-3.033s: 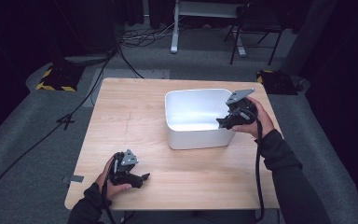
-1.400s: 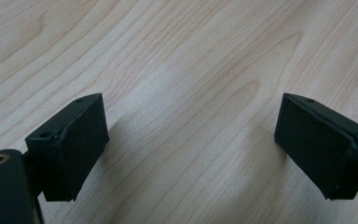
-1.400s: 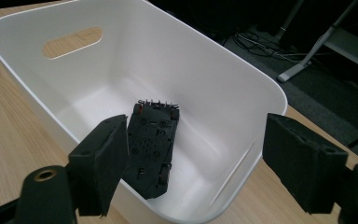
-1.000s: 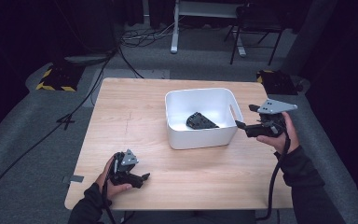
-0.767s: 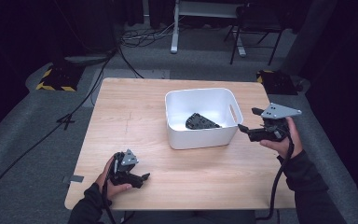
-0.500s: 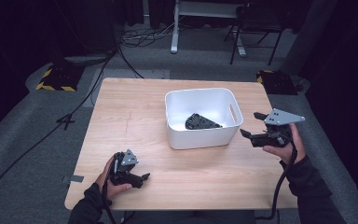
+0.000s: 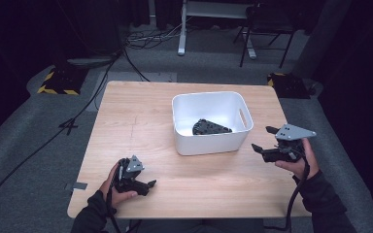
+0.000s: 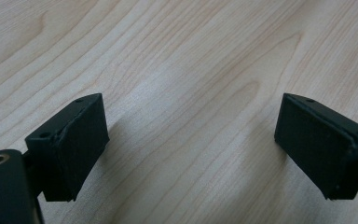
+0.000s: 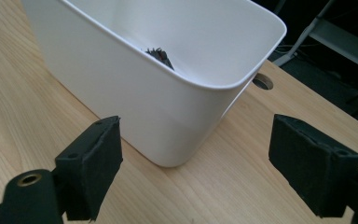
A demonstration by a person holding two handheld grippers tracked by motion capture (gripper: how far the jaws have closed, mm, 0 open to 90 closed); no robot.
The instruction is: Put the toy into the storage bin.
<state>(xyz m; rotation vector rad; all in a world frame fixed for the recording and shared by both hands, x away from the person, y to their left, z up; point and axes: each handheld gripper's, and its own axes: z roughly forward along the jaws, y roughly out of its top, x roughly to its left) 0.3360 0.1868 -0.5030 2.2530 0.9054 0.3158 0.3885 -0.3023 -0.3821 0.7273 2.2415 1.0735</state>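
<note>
A: Right gripper (image 7: 267, 139) is seen at the right of the high view, jaws apart with nothing between them; they have just been opening further. It is held off the right side of the white bin (image 7: 212, 144), not touching it.

B: And the dark object (image 7: 211, 127)?

A: It lies on the bin floor, centre of the high view, slightly toward the right wall. In the right gripper view only a dark tip (image 9: 160, 55) is seen above the near rim.

B: Left gripper (image 7: 147, 184)?

A: Jaws wide apart, empty, parked low over the table (image 7: 141, 116) at the lower left of the high view. Bare wood (image 8: 186, 93) is seen between the jaws in its own view.

B: Step in hand?

A: The drop into the bin is judged done, with the release finished and the right gripper clear. Nothing else is seen on the table to be picked up, so a settle to rest beside the bin is probably all that is called for; the bin wall should be cleared.
</note>
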